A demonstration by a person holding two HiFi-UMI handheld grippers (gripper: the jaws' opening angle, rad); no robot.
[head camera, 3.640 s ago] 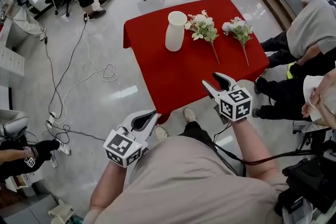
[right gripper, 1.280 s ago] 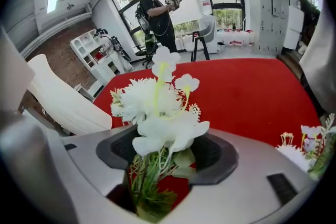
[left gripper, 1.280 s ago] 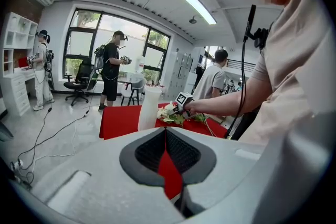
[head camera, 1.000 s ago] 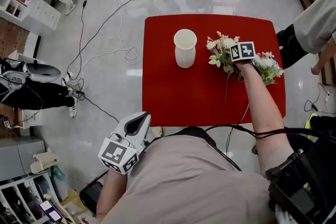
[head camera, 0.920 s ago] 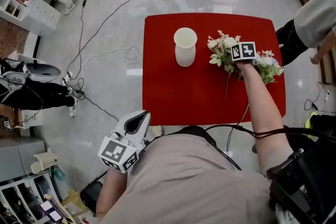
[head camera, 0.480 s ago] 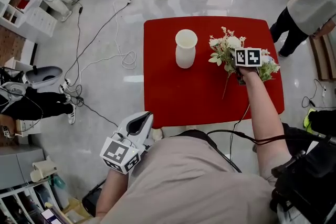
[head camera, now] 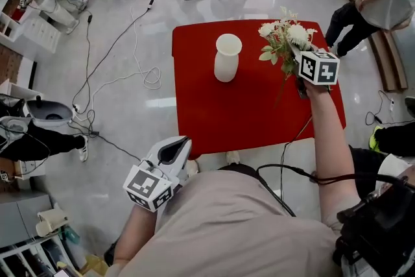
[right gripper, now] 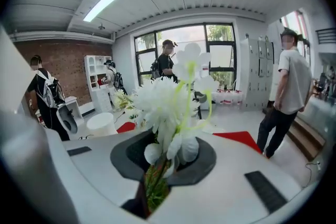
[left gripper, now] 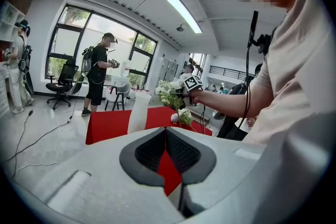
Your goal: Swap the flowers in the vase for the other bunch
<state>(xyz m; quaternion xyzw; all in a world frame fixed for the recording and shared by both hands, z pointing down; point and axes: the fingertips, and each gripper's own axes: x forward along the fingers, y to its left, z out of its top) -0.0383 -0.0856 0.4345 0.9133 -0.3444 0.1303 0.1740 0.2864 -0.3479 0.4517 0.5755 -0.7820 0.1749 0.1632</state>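
Lifted since a second ago: white bunch [head camera: 283,36] now clear of the red table [head camera: 240,113].
Right gripper [head camera: 297,52], jaws just closing, clamps its stems, right of the empty vase [head camera: 226,58]; we judge insertion is next. Second bunch [left gripper: 184,116] lies on the table. Left gripper [head camera: 183,141] is near, jaws together, empty.

One vase [head camera: 227,57], two flower bunches [head camera: 283,37] [left gripper: 182,116].

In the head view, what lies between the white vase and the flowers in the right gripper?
Nothing stands there: the head view shows only bare red tablecloth between the vase and the bunch of flowers.
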